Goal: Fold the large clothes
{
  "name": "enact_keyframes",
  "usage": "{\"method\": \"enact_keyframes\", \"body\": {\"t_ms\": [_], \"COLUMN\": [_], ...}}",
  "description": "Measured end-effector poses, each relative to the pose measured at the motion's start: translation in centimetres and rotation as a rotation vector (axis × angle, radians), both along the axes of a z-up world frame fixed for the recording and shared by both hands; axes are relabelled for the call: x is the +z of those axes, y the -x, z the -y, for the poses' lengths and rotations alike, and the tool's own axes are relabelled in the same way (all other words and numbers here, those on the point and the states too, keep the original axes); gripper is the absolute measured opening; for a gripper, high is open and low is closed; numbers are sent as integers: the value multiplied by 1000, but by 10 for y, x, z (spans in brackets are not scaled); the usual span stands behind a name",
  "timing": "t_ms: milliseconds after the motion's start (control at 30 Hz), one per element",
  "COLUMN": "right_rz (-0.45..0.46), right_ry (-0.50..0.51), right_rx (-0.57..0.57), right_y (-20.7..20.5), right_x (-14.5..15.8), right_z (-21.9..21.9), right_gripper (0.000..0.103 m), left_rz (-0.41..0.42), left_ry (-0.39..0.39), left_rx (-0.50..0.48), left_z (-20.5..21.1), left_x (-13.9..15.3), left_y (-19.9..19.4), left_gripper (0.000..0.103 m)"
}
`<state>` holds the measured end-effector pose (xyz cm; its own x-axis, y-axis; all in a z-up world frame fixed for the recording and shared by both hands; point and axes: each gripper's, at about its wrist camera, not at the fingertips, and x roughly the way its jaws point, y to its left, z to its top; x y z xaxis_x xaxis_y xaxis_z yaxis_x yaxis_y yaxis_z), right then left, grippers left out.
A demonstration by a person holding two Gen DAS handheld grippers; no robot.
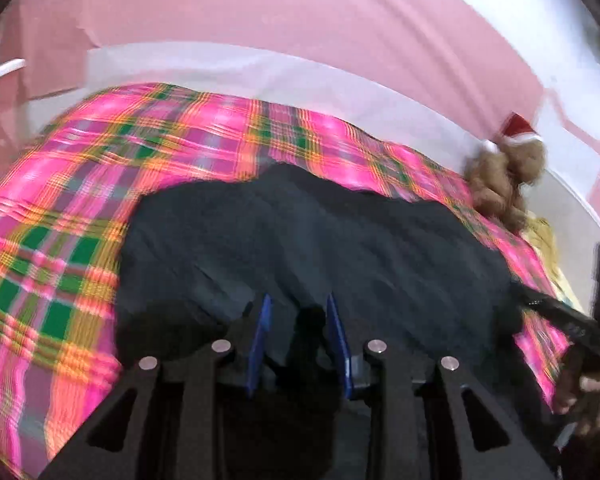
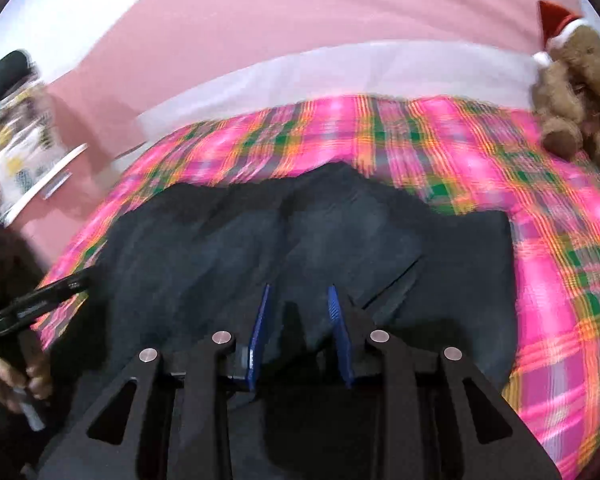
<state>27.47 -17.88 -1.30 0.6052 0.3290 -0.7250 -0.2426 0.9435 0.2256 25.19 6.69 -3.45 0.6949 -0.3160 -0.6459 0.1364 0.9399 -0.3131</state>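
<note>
A large dark garment (image 1: 320, 240) lies spread on a pink plaid bedspread (image 1: 60, 208); it also shows in the right wrist view (image 2: 300, 232). My left gripper (image 1: 300, 304) hovers over the garment's near edge with its blue-padded jaws apart and nothing between them. My right gripper (image 2: 300, 296) is over the garment's near part, jaws apart and empty. The right gripper's body shows at the right edge of the left wrist view (image 1: 568, 320), and the left gripper's body at the left edge of the right wrist view (image 2: 36, 300). Both views are motion-blurred.
A brown teddy bear with a red Santa hat (image 2: 576, 92) sits at the bed's far right corner, also in the left wrist view (image 1: 508, 168). A pink wall (image 2: 300, 8) and a white headboard strip (image 2: 340, 76) lie behind. A patterned white item (image 2: 16, 152) stands at the left.
</note>
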Motion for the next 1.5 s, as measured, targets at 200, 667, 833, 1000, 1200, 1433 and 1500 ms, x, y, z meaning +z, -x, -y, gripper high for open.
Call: {"method": "enact_keyframes", "body": {"t_ms": [200, 667, 833, 1000, 1200, 1433, 1500], "right_rz": [-95, -77, -19, 44, 49, 43, 46], "right_ry": [52, 43, 29, 38, 32, 30, 39], "right_rx": [27, 11, -18, -22, -42, -71, -80], "right_y": [-14, -8, 31, 86, 139, 183, 193], "right_x": [-56, -61, -20, 9, 13, 12, 11], "right_z": [-20, -17, -3, 10, 14, 26, 31], "right_gripper": [31, 30, 33, 34, 39, 40, 41], "left_rz": [-108, -86, -68, -40, -20, -10, -12], "left_ry": [-86, -140, -178, -214, -195, -209, -221], "left_rx": [-72, -50, -29, -18, 10, 29, 37], "left_z": [41, 51, 56, 57, 51, 48, 46], "left_x": [-47, -53, -26, -1, 14, 13, 11], "left_y": [-6, -2, 22, 73, 133, 181, 191], "left_gripper": [32, 32, 32, 32, 32, 32, 32]}}
